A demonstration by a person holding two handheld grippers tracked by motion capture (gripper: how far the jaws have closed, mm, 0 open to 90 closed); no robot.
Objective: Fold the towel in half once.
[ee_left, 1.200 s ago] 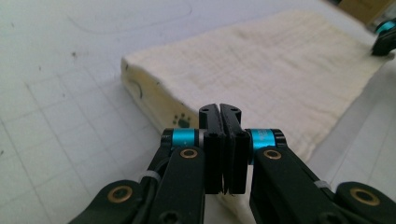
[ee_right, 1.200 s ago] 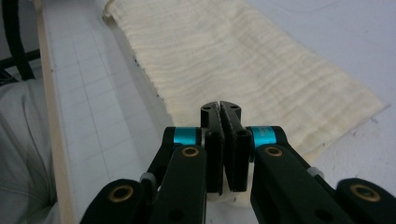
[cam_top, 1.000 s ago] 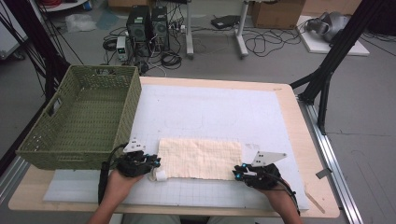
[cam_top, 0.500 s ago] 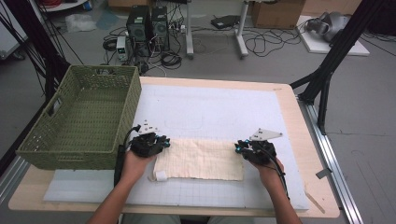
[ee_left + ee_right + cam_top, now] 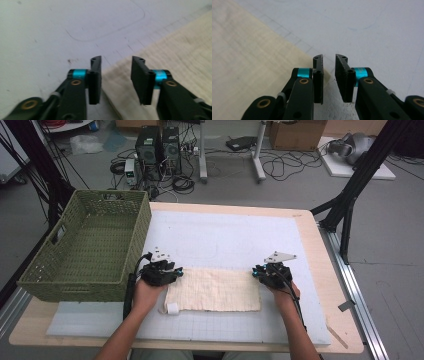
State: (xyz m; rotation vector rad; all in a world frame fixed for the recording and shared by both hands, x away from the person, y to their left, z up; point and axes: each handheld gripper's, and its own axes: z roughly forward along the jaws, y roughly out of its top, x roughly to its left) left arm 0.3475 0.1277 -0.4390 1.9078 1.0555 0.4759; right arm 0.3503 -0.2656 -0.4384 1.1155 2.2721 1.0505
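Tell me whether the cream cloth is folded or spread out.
Folded. The cream cloth lies flat as a narrow strip on the white mat, and layered edges curl up at its near left corner.

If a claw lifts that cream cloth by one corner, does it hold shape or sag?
The cream cloth will probably sag: it looks thin and lies flat on the white mat. Likely light. Its folded layers may slide apart, judging by the bunched near-left corner.

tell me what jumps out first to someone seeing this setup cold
A cream folded cloth lies flat on the pale mat near the table's front edge, with a hand-held tool at each far corner: the left tool and the right tool. In the left gripper view the jaws stand apart over the cloth's edge, pinching nothing. A big green woven basket sits at the table's left.
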